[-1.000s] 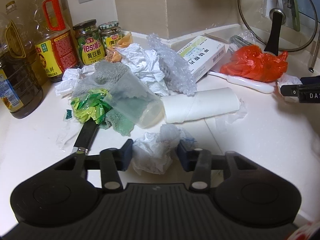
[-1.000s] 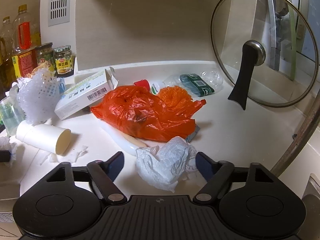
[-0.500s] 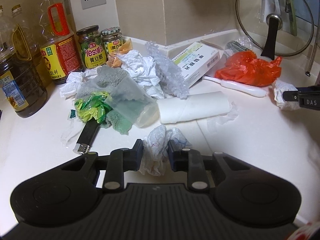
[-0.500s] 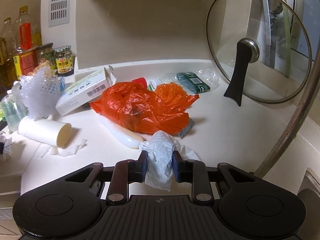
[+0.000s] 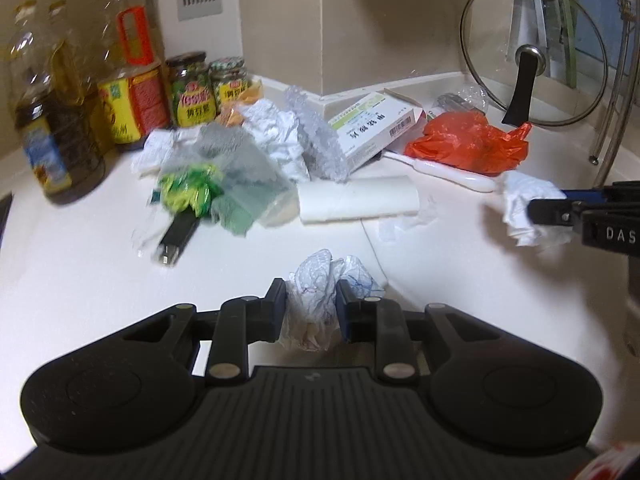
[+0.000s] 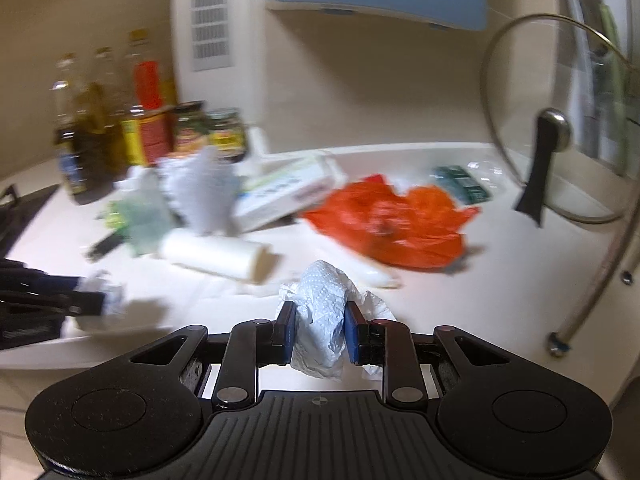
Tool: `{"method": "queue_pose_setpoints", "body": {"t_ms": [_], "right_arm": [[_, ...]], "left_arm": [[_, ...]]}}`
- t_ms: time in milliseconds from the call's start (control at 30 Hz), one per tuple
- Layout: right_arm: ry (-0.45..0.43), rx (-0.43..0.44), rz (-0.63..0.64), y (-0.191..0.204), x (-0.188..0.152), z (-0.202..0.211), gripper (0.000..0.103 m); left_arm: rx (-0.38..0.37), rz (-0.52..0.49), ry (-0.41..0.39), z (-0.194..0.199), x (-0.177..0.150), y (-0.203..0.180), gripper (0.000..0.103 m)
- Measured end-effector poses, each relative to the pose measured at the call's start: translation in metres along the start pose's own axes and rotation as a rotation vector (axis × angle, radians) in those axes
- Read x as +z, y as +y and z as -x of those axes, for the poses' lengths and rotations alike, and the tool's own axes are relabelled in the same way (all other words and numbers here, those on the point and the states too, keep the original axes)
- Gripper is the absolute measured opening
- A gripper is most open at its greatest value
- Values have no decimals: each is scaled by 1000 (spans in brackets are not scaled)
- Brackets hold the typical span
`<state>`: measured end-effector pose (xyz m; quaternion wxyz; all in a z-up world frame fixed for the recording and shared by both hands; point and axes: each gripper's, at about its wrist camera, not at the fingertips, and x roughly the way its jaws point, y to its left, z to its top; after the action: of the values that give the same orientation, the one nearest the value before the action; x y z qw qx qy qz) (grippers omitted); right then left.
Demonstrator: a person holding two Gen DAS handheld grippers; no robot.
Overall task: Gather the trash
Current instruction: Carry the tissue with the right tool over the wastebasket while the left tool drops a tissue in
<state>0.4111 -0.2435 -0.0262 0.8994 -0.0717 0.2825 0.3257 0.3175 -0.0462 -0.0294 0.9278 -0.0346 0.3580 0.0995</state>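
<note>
- Crumpled tissue (image 5: pixel 316 280) pinched in left gripper (image 5: pixel 311 304), above countertop (image 5: pixel 100 272).
- Second tissue wad (image 6: pixel 322 320) clamped by right gripper (image 6: pixel 320 332).
- Right view alone: green-labelled bottle (image 6: pixel 460 184) at 1 o'clock.
- Two jars (image 5: pixel 191 90), three oil bottles (image 5: pixel 132 92) at 11 o'clock.

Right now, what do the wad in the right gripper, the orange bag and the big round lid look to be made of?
The wad in the right gripper looks like white paper towel: matte, crumpled, dotted embossing. The orange bag looks like thin plastic film, glossy and wrinkled. The lid looks like clear glass with a metal rim and a black, probably plastic, handle.
</note>
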Motion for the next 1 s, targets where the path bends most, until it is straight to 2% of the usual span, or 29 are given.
{"method": "queue_pose_setpoints", "body": {"t_ms": [267, 533, 800, 1000], "right_arm": [[6, 151, 65, 49, -10, 21, 26], [91, 249, 165, 103, -39, 22, 26], [218, 288, 241, 139, -86, -4, 26], [310, 271, 249, 137, -113, -35, 26]], "left_arm": [[-44, -10, 33, 28, -29, 7, 23], [-43, 55, 118, 35, -72, 31, 24], [-38, 117, 198, 17, -106, 44, 24], [-41, 181, 272, -11, -127, 49, 24]]}}
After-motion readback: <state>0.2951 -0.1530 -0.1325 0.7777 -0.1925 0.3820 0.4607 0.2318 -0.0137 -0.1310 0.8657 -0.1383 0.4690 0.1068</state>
